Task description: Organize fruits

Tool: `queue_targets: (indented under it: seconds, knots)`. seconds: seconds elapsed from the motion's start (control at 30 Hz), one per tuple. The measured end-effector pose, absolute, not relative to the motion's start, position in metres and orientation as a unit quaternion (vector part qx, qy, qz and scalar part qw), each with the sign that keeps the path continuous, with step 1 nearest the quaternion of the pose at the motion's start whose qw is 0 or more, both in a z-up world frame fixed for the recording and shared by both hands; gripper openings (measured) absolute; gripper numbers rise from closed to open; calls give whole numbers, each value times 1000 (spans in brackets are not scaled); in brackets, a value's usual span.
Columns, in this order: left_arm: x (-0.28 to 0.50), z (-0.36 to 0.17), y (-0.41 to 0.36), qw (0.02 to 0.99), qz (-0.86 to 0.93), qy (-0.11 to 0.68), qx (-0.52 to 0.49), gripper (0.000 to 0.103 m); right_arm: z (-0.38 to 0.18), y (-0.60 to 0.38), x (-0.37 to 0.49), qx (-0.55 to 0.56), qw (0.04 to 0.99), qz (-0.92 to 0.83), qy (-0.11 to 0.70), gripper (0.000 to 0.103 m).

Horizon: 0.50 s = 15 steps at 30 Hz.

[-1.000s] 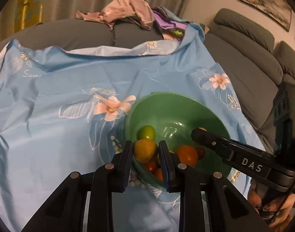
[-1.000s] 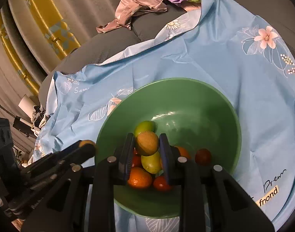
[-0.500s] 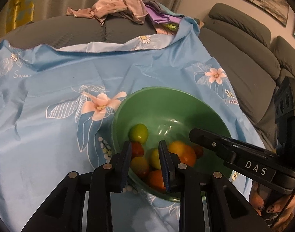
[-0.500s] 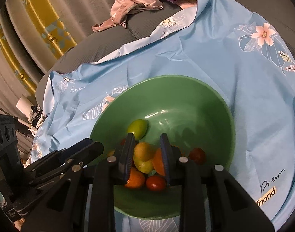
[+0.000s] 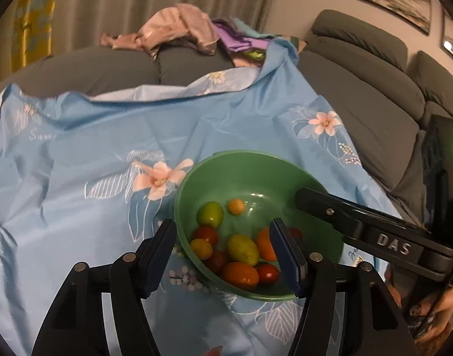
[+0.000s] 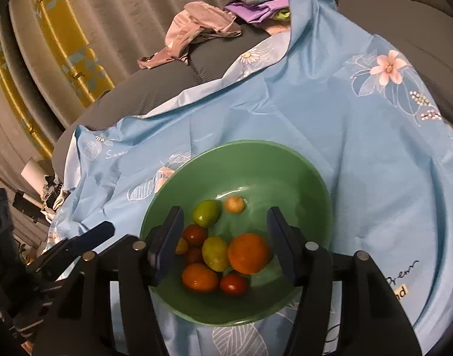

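Fruits (image 6: 223,252) all sit piled low in green bowl (image 6: 300,166) on blue floral cloth (image 5: 78,154), so none roll off. Left gripper (image 5: 223,255) and right gripper (image 6: 225,243) hover above, both released, empty.

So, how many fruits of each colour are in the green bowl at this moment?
In the green bowl:
Green fruits: 2
Orange fruits: 4
Red fruits: 4, one of them partly hidden
Total: 10
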<state>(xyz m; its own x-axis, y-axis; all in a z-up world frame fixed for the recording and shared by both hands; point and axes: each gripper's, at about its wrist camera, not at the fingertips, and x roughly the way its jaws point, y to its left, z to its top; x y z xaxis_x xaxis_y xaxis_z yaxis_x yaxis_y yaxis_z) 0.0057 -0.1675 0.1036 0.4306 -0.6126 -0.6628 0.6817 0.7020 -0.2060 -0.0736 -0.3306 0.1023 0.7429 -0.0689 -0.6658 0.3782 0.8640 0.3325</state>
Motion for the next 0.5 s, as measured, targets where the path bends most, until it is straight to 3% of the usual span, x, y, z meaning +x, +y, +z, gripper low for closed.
queue_targets:
  seconds: [0.5]
  knots:
    - [7,108,-159,843,-392,369,22,64,107,-331,-77,220,906,-136,335,61]
